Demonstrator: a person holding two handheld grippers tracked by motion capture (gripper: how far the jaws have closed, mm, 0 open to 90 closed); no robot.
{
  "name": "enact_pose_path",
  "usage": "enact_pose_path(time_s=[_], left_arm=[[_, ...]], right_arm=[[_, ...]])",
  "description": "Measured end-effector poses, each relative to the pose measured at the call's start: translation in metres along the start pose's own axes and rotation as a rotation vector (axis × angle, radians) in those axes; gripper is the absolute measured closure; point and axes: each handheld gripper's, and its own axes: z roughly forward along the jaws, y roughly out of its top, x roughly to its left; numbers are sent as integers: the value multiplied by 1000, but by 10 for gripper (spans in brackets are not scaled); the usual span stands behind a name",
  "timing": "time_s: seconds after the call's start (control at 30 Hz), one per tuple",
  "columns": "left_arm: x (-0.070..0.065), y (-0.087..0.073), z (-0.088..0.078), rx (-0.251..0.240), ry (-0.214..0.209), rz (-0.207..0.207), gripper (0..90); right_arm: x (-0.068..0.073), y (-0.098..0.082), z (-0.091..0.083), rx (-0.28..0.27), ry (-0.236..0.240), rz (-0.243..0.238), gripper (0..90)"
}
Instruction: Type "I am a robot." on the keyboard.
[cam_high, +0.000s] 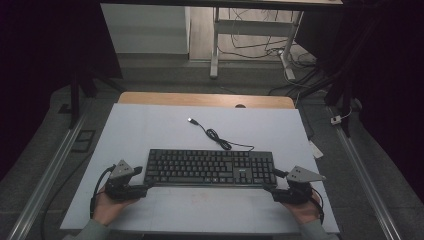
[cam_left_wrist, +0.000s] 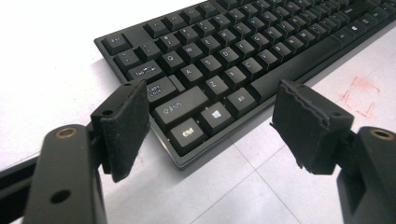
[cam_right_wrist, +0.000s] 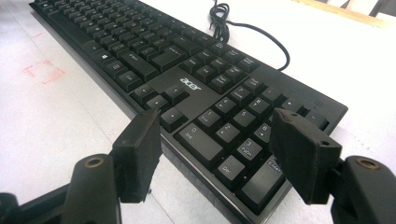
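A black keyboard (cam_high: 210, 167) lies flat across the middle of the white board, its cable (cam_high: 220, 137) curling away to a USB plug (cam_high: 191, 120). My left gripper (cam_high: 145, 178) sits at the keyboard's near-left corner. In the left gripper view its jaws (cam_left_wrist: 212, 93) stand wide on either side of that corner of the keyboard (cam_left_wrist: 224, 51), by the Ctrl key. My right gripper (cam_high: 272, 181) is at the near-right corner. Its jaws (cam_right_wrist: 215, 121) straddle the number-pad end of the keyboard (cam_right_wrist: 187, 70). I see no pad pressing on the keyboard.
The white board (cam_high: 150, 130) covers a wooden table (cam_high: 200, 98). A faint red square mark (cam_left_wrist: 359, 95) is drawn on the board in front of the keyboard. Desk legs (cam_high: 215, 45) and loose cables stand on the floor beyond. Metal rails (cam_high: 45, 175) run along both sides.
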Motion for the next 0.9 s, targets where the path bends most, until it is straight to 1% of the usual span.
enact_pose_path(time_s=[0.33, 0.4, 0.53, 0.63, 0.7, 0.8, 0.83, 0.9], left_arm=[[-1, 0, 1, 4, 8, 4, 272], [-1, 0, 1, 4, 9, 4, 272], [-2, 1, 0, -2, 24, 9, 272], [-3, 1, 1, -1, 22, 11, 273], [-3, 2, 1, 0, 21, 12, 274], [-4, 3, 2, -1, 20, 12, 277], [-4, 4, 3, -2, 21, 12, 282], [-4, 4, 3, -5, 22, 13, 287]], right_arm=[[2, 3, 2, -14, 8, -1, 346], [2, 3, 2, -8, 9, -3, 347], [3, 8, 8, -11, 17, 8, 349], [5, 12, 11, -19, 23, 8, 350], [8, 17, 17, -11, 31, -1, 354], [10, 20, 20, -10, 37, 1, 356], [12, 23, 23, -9, 48, 10, 359], [14, 26, 26, -11, 55, 17, 361]])
